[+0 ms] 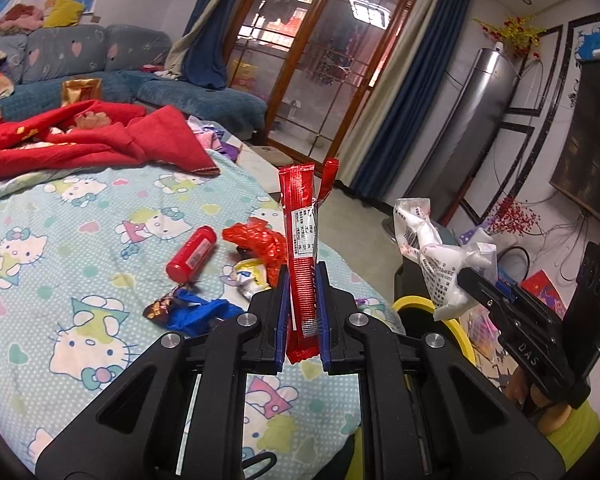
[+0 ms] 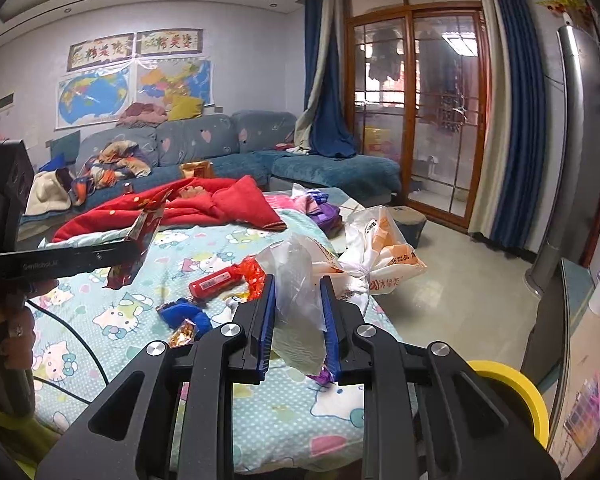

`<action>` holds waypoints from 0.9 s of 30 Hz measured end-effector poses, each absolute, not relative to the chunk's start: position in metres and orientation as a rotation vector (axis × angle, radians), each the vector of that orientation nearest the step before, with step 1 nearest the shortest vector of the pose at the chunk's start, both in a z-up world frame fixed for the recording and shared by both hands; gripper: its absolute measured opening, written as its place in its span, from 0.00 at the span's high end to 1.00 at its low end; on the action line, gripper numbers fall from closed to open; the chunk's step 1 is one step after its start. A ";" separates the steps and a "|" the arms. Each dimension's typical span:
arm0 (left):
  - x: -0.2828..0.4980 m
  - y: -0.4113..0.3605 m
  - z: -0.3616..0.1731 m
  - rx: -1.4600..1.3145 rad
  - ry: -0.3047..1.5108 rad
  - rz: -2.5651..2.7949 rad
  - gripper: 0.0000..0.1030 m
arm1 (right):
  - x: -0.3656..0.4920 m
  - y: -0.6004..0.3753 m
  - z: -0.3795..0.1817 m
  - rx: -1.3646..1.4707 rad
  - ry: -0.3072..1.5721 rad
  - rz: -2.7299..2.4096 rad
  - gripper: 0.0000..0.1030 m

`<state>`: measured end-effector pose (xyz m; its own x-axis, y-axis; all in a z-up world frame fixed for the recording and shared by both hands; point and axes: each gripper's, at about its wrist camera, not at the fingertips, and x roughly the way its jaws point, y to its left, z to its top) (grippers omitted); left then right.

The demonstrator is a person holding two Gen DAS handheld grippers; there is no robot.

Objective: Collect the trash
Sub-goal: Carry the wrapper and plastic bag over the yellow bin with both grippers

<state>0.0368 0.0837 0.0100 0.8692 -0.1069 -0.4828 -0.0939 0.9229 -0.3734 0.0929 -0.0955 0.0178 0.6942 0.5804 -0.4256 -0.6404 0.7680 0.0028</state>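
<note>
My left gripper [image 1: 302, 276] is shut on a long red wrapper [image 1: 297, 208] that stands upright between the blue pads. In the right wrist view the same gripper [image 2: 133, 246] hangs at the left over the bed with the wrapper [image 2: 139, 236]. My right gripper [image 2: 297, 286] is shut on a crumpled white plastic bag [image 2: 380, 248], also seen from the left wrist as the bag [image 1: 432, 252] in that gripper [image 1: 474, 276]. On the bed lie a red bottle [image 1: 189, 254], a red crinkled wrapper [image 1: 255, 238] and a blue wrapper [image 1: 203, 312].
The bed sheet [image 1: 79, 240] has a cartoon-cat print, with a red blanket [image 1: 99, 140] at its far end. A yellow-rimmed bin [image 2: 516, 388] stands by the bed's right edge. Behind are a blue sofa [image 2: 219, 140] and a glass sliding door [image 2: 420, 120]. Bare floor [image 2: 460, 300] lies to the right.
</note>
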 end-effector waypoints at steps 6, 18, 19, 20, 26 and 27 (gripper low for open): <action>0.037 0.069 0.013 -0.372 0.524 -0.044 0.93 | 0.093 -0.117 0.020 -0.120 0.432 0.639 0.80; 0.039 0.034 0.014 -0.332 0.540 -0.133 0.93 | 0.090 -0.157 0.020 -0.083 0.456 0.551 0.80; 0.040 0.029 0.013 -0.325 0.544 -0.142 0.93 | 0.090 -0.161 0.020 -0.071 0.460 0.543 0.80; 0.041 0.024 0.012 -0.319 0.548 -0.154 0.93 | 0.090 -0.165 0.019 -0.067 0.461 0.538 0.80; 0.047 0.002 0.010 -0.291 0.567 -0.209 0.93 | 0.087 -0.180 0.021 -0.044 0.456 0.513 0.80; 0.048 -0.002 0.009 -0.283 0.567 -0.217 0.93 | 0.087 -0.181 0.021 -0.044 0.454 0.508 0.80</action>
